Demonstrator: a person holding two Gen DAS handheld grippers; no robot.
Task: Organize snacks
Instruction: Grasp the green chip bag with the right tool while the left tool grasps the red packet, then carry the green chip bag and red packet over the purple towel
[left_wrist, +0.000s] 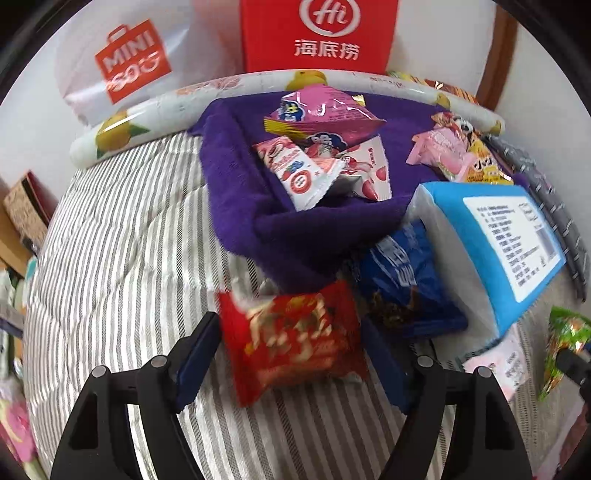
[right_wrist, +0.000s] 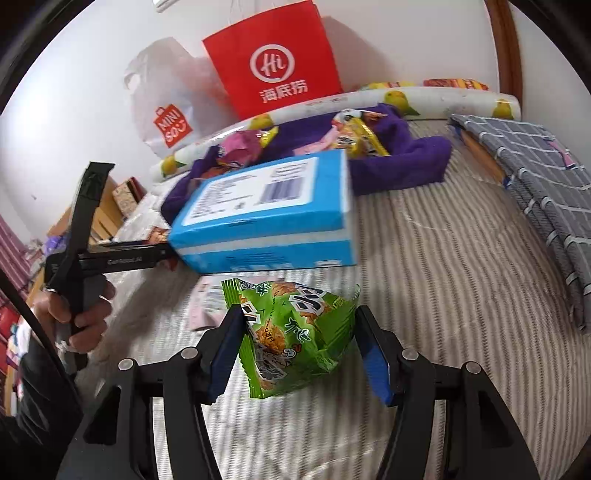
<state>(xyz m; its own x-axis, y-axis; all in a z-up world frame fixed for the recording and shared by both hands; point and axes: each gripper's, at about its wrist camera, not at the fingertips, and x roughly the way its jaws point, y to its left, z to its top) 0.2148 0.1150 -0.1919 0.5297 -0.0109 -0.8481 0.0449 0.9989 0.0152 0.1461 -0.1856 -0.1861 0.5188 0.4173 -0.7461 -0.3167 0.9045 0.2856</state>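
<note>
Left gripper (left_wrist: 291, 354): jaws wide — red packet (left_wrist: 291, 338) between the fingers, blurred, over the striped bed (left_wrist: 122, 258); grip contact cannot be told. Just ahead, purple towel (left_wrist: 240, 192) carrying pink packets (left_wrist: 321, 110); blue packet (left_wrist: 406, 277) and tissue box (left_wrist: 491, 240) to its right.
Right gripper (right_wrist: 295, 347): closed on green packet (right_wrist: 295, 328), both pads touching its sides — held above the bed, tissue box just beyond.

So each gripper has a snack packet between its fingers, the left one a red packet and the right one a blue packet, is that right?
Not quite. The right gripper has a green packet between its fingers, as the right wrist view shows. The left gripper does have the red packet.
</note>
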